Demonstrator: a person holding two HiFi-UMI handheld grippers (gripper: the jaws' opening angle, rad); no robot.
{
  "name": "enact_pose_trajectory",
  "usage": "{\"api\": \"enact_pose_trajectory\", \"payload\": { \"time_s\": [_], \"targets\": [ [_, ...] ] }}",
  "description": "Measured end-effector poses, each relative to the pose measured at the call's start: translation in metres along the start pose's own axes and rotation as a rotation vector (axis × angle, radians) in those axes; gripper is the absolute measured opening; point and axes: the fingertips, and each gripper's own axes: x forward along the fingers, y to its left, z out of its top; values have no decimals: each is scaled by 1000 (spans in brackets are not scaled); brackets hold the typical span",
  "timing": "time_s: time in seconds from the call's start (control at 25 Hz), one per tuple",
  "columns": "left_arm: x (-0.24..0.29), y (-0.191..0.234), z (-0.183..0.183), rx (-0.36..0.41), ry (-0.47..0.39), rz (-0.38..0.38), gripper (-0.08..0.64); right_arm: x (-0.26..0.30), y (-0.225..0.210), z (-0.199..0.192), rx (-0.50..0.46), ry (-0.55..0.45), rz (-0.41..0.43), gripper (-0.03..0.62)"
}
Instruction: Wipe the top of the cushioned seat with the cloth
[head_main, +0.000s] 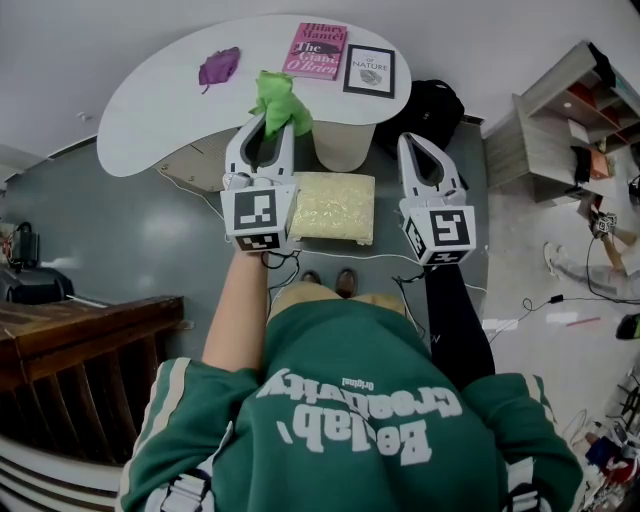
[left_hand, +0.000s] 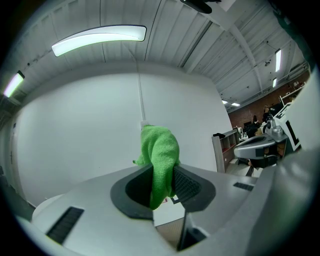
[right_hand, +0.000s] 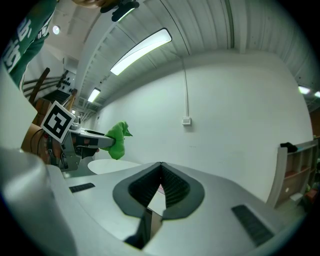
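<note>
Your left gripper, centre frame, pinches the cloth; your right gripper, just right of it, has its jaws pressed together.

I've got a bright green cloth, pale yellow seat cushion, white table, and a pink book top middle.

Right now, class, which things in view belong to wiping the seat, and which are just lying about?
For the job: green cloth, clamped in the left gripper; cushioned seat.

Lying about: purple object, pink book and black-bordered book on the white table; black bag beside it.
</note>
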Motion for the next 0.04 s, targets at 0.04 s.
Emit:
{"api": "enact_pose_trajectory", "payload": {
  "time_s": [0.04],
  "targets": [
    [1, 1, 0, 2, -1, 2, 114, 0, -1, 0, -1, 0, 0, 6]
  ]
}}
